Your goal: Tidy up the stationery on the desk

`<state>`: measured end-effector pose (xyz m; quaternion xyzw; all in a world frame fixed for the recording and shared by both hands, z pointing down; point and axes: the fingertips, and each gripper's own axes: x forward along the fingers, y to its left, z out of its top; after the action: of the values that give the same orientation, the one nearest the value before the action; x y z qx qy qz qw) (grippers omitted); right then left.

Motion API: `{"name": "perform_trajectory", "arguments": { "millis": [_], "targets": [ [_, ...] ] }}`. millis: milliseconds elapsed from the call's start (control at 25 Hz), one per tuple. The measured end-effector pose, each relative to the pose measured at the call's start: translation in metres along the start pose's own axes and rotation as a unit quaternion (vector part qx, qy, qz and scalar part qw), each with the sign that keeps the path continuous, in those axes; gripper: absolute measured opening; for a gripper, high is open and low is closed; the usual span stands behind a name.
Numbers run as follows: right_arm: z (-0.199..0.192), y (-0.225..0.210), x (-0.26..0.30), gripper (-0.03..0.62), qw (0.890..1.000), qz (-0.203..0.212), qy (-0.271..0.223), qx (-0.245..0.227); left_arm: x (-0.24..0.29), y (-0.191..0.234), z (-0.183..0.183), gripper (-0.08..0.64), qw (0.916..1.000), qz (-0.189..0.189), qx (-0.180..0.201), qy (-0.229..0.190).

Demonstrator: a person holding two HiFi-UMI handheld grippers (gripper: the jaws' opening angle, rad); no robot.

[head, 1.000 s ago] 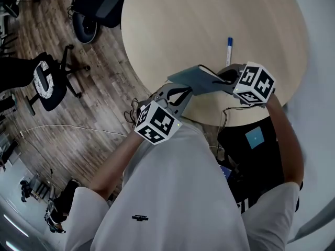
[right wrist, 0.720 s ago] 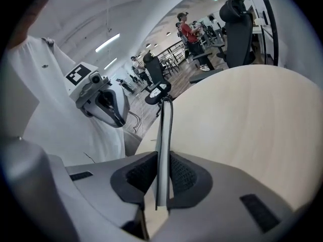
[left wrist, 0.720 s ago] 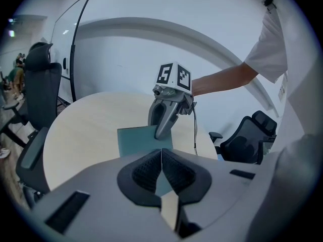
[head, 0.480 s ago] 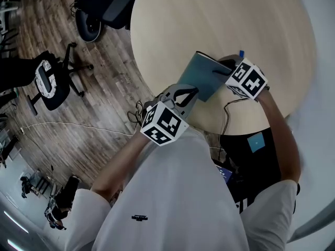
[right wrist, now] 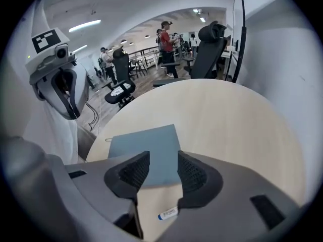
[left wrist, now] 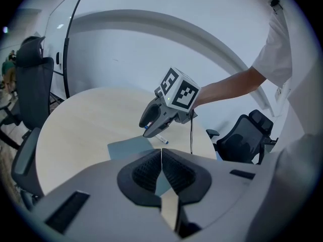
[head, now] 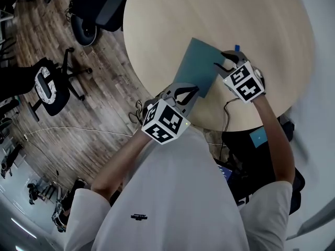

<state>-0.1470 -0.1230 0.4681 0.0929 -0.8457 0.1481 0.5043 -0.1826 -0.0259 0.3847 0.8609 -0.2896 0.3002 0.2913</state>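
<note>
Well, the round pale wooden table [head: 172,14] fills the upper half of the head view. The teal notebook [head: 196,67] lies flat on it at the centre of the frame, near the table's lower edge. Over the notebook's lower corner sits the left gripper [left wrist: 161,155], its jaws clenched together with nothing between the pads; whether the tips touch the cover I cannot tell. At the notebook's right edge the right gripper [right wrist: 164,161] points steeply down. Its jaws have just been opening and stand apart, released, with the notebook's edge showing in the gap and neither pad pressing it. A small white pen with a blue end [right wrist: 167,214] lies on the table just beside the notebook, under that gripper.
</note>
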Motion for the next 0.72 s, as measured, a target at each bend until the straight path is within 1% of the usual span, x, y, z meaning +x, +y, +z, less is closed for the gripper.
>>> {"name": "perform_trajectory", "arguments": {
  "millis": [120, 200, 280, 360, 440, 520, 640, 720],
  "targets": [
    [-0.015, -0.004, -0.002, 0.192, 1.000, -0.015, -0.003, 0.027, 0.007, -0.004, -0.002, 0.025, 1.0000, 0.003, -0.002, 0.004],
    [-0.026, -0.010, -0.002, 0.192, 0.998, -0.034, -0.006, 0.050, 0.013, -0.002, -0.005, 0.025, 0.9999, 0.012, -0.007, 0.008],
    [-0.038, -0.016, -0.001, 0.192, 0.995, -0.058, -0.012, 0.075, 0.019, 0.001, -0.011, 0.025, 0.9996, 0.022, -0.013, 0.012],
    [-0.049, -0.019, 0.000, 0.192, 0.990, -0.073, -0.028, 0.114, 0.024, 0.003, -0.015, 0.025, 0.9994, 0.027, -0.016, 0.014],
    [-0.060, -0.024, 0.000, 0.192, 0.980, -0.086, -0.053, 0.170, 0.028, 0.004, -0.017, 0.025, 0.9993, 0.031, -0.015, 0.018],
    [-0.073, -0.031, -0.001, 0.192, 0.967, -0.117, -0.071, 0.216, 0.034, 0.005, -0.020, 0.025, 0.9991, 0.034, -0.012, 0.021],
    [-0.090, -0.041, -0.005, 0.191, 0.945, -0.181, -0.089, 0.259, 0.041, 0.005, -0.025, 0.025, 0.9990, 0.037, -0.011, 0.024],
    [-0.102, -0.046, -0.003, 0.190, 0.928, -0.211, -0.096, 0.291, 0.046, 0.006, -0.030, 0.025, 0.9988, 0.039, -0.014, 0.026]
  ]
}}
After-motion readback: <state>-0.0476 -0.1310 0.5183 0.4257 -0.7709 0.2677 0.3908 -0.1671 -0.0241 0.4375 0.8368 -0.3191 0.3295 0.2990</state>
